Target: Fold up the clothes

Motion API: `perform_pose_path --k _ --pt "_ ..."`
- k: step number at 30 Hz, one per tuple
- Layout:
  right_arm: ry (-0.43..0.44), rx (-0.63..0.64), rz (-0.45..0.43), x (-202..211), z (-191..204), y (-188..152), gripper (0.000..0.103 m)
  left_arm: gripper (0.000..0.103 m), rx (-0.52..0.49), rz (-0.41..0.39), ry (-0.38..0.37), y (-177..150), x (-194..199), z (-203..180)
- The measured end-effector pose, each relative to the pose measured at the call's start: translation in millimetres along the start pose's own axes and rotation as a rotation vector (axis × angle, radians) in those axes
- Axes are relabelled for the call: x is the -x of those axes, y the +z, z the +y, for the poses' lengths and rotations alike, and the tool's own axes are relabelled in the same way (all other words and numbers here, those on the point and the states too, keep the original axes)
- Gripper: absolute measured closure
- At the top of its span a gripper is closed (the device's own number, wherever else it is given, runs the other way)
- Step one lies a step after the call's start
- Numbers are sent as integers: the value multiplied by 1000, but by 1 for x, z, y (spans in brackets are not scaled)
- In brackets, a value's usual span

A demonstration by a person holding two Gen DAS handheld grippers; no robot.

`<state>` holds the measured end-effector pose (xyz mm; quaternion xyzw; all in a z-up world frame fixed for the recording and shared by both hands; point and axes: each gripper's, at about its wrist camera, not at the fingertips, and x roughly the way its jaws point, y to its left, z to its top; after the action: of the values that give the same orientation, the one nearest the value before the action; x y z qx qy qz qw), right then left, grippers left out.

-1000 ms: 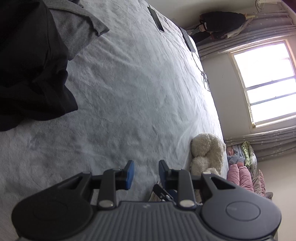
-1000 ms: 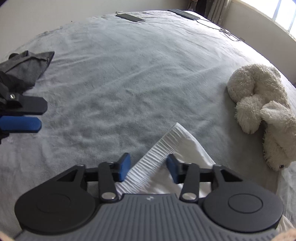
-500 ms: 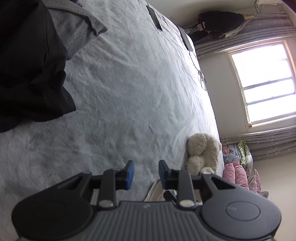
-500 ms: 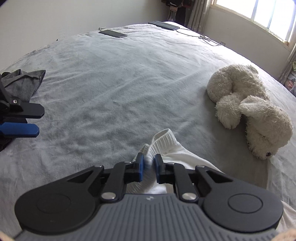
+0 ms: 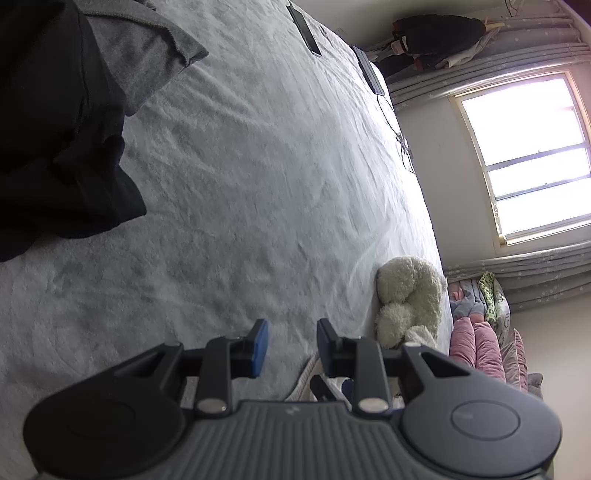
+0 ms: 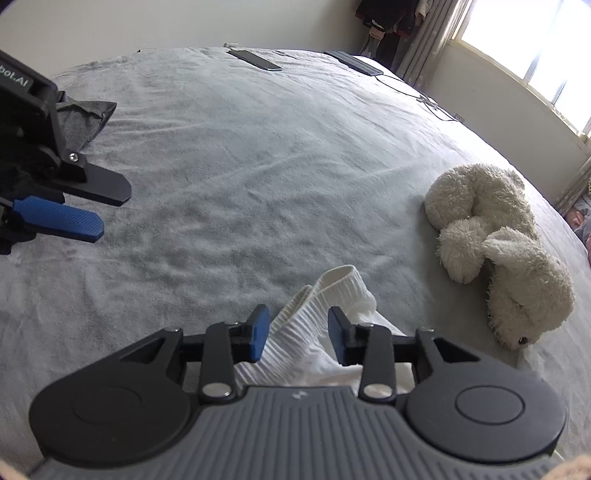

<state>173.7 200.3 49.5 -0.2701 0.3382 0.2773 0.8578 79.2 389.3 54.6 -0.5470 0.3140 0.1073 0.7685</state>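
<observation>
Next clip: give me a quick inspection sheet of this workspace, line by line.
Surface: grey bedspread, lightly wrinkled.
Job's things: white ribbed garment bunched at the near edge; dark clothes piled on the left.
Clutter: plush toy, phone, flat dark device.
Grippers: right claw open, fingers either side of the white garment's ribbed edge; left claw open, holding nothing.
Cables: cable running from the flat device toward the window side.
Surroundings: window, curtains, hanging clothes.
</observation>
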Motion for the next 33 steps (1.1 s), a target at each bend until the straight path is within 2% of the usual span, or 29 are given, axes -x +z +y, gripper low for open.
perform_pose_path --k 3,4,5,11,15,16,17,18,19,20,25,28,33 --pt "-15 -1 9 -2 0 -3 71 75 -1 2 1 0 -1 0" --pt "-20 -2 12 -3 1 -4 80 75 -1 3 1 0 -1 0" --pt "-25 -2 15 -4 1 -4 84 75 -1 4 2 0 -1 0" --pt "-55 -5 33 -8 2 -10 93 75 -2 8 4 0 -2 0" --pt "-47 -80 -4 -1 -5 -10 94 75 -5 10 1 -1 -2 -1" --pt "-36 -98 -10 1 -7 -9 91 75 -5 11 0 -1 -2 -1" --pt "-25 -117 -17 2 -9 -8 81 75 -5 11 0 -1 -2 -1" --pt "-17 -129 -24 4 -10 -7 76 75 -4 12 0 -1 -2 -1" --pt "-21 -119 -34 7 -8 -6 65 75 -3 12 0 -1 -2 -1" --pt "-29 -100 -52 10 -5 -4 64 75 -1 12 0 0 -2 0" --pt "-61 2 -53 11 13 4 64 75 1 14 -1 0 -2 -1" --pt "-76 51 -24 4 21 4 88 75 1 13 -5 0 -1 0" --pt "-68 32 16 0 20 -13 89 75 11 16 -10 1 0 2"
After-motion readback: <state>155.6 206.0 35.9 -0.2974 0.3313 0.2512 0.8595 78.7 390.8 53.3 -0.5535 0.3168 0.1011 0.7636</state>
